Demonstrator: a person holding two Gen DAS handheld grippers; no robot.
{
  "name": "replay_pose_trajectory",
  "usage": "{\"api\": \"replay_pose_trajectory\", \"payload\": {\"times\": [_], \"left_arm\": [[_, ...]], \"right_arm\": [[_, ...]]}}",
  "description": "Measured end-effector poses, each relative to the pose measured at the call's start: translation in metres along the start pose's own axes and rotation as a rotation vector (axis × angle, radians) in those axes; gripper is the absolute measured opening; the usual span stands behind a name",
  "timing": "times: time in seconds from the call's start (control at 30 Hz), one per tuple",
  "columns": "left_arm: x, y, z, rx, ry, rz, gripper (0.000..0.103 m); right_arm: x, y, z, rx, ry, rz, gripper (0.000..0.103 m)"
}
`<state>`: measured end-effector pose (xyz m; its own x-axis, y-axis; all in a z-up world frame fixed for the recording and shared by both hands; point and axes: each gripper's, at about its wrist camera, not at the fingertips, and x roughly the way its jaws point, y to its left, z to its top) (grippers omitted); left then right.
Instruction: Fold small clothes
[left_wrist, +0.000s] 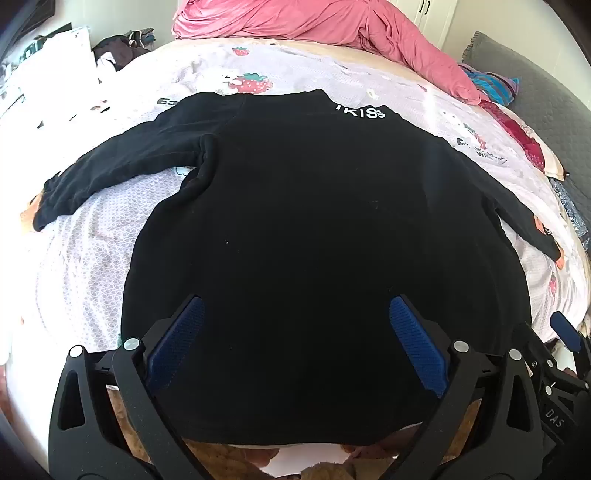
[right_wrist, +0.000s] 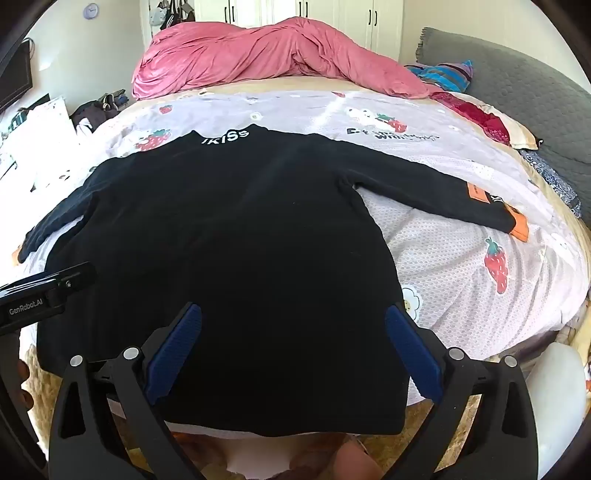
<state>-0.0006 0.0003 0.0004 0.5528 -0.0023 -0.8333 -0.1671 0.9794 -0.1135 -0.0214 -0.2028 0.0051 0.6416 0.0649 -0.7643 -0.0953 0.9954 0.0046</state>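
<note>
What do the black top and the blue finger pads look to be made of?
Black top: seemingly a soft matte knit or fleece, since it shows no sheen and lies limp on the bedsheet.
Pads of the left hand-held gripper: probably rubber or soft plastic, with a fine ridged, matte surface.

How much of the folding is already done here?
Done: the black top lies flat on the bed, both sleeves spread out. In hand: nothing; the left gripper and right gripper hover over its hem with jaws open. Left: every fold.
</note>
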Motion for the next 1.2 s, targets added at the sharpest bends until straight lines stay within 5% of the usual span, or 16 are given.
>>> {"api": "replay_pose_trajectory", "payload": {"times": [1.2], "left_arm": [[0.000,-0.001,0.000,0.005,0.002,0.005,0.094]], "right_arm": [[-0.007,-0.001,-0.001,0.000,-0.028,-0.036,0.099]]}}
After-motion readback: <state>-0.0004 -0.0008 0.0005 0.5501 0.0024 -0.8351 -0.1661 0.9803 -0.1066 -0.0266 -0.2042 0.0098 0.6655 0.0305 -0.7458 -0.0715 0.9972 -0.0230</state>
